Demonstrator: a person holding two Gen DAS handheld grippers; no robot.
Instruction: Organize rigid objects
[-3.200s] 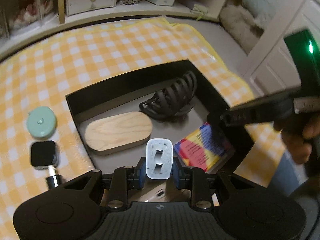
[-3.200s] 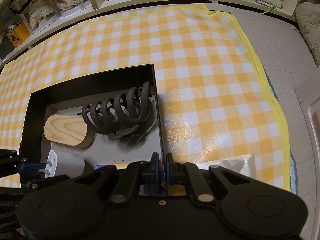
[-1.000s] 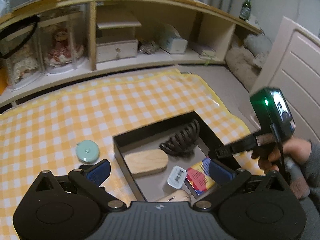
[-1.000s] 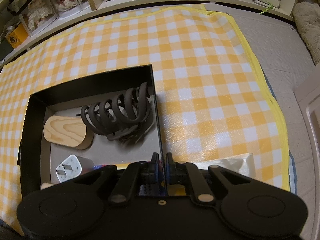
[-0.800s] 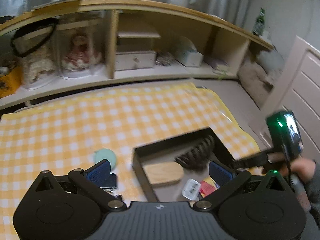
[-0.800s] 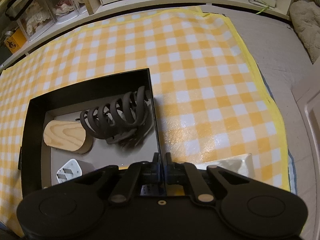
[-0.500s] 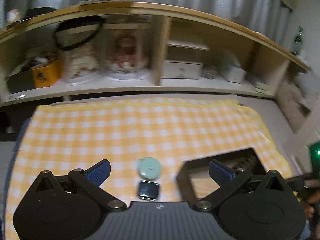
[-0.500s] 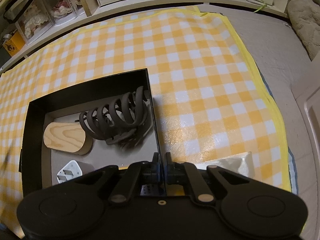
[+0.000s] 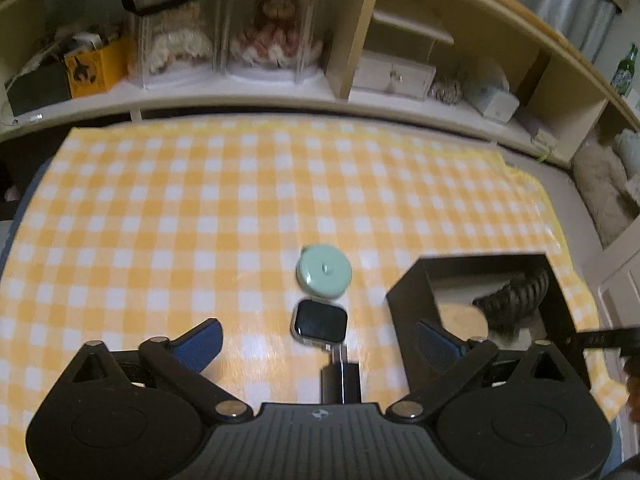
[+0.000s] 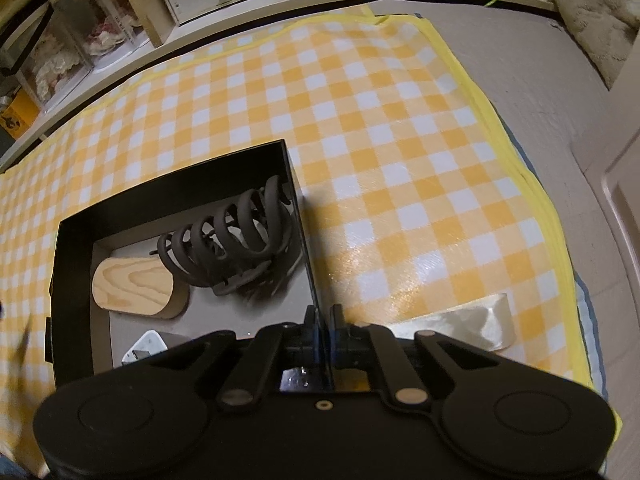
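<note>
Smartwatch [image 9: 319, 322] lies on yellow checked cloth [image 9: 160, 208], just near of mint round case [image 9: 324, 270], left of black box [image 10: 176, 196]. Left hand-held gripper [image 9: 318, 338] hovers over watch, jaws wide but closing, nothing between pads. Right hand-held gripper [image 10: 323, 320] clenched on right wall of box. Inside box: dark claw hair clip [image 10: 236, 236], wooden oval block [image 10: 134, 288], white charger plug [image 10: 144, 350].

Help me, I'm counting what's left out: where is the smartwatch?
In the left wrist view, the smartwatch lies on the checked cloth, just below the mint round case and left of the black box.
</note>
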